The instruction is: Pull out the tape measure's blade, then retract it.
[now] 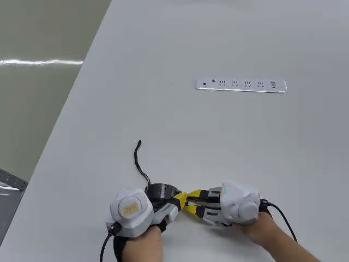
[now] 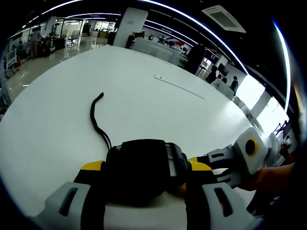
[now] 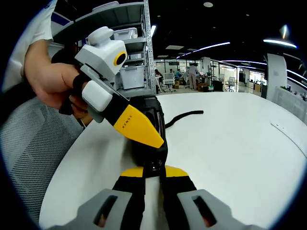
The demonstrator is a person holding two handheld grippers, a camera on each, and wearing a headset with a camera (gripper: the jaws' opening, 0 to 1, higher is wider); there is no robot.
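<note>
A black tape measure lies on the white table near its front edge, and its black wrist strap trails away from me. My left gripper is shut on the case, one jaw on each side. My right gripper comes in from the right and is shut at the case's mouth, where the blade tip sits. No length of blade shows between the case and the jaws. In the right gripper view, the left gripper's yellow fingertip lies across the case.
A white power strip lies further back on the table, to the right. The table's left edge drops to a grey floor. A mesh chair and metal shelving stand behind the left gripper.
</note>
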